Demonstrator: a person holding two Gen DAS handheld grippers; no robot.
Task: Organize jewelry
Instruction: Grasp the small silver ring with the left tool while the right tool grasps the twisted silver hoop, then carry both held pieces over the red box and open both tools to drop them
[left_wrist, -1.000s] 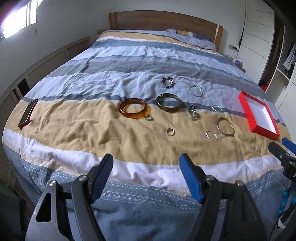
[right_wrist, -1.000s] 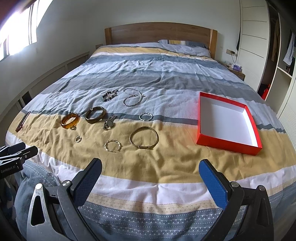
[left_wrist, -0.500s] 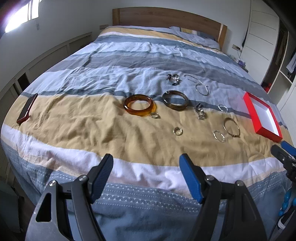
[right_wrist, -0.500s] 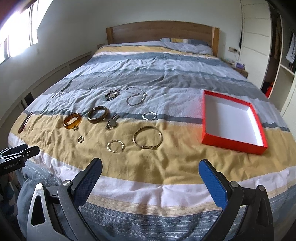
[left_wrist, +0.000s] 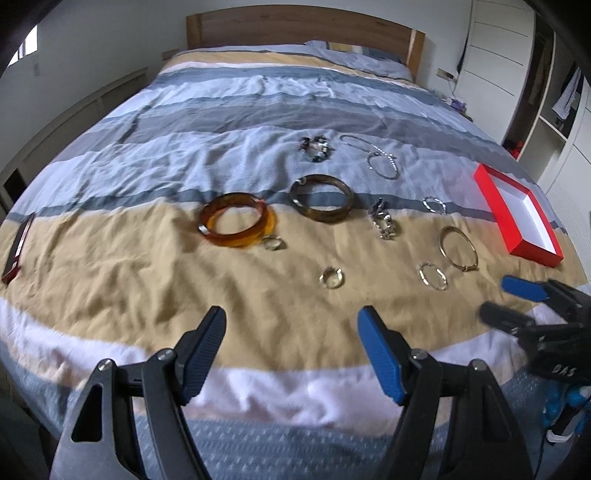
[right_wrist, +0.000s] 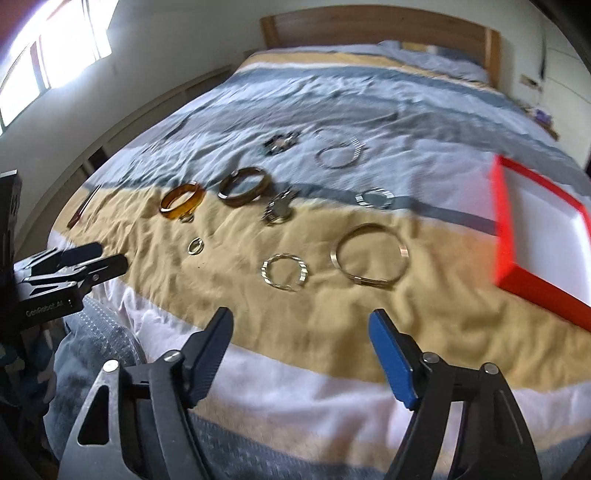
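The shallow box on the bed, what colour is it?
The box is bright red outside with a white inside; the left wrist view shows it sharpest.

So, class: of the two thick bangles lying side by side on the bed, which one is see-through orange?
The amber bangle, the left one of the pair on the yellow stripe. Its neighbour, the dark brown bangle, is opaque and lies across the grey-blue stripe's edge.
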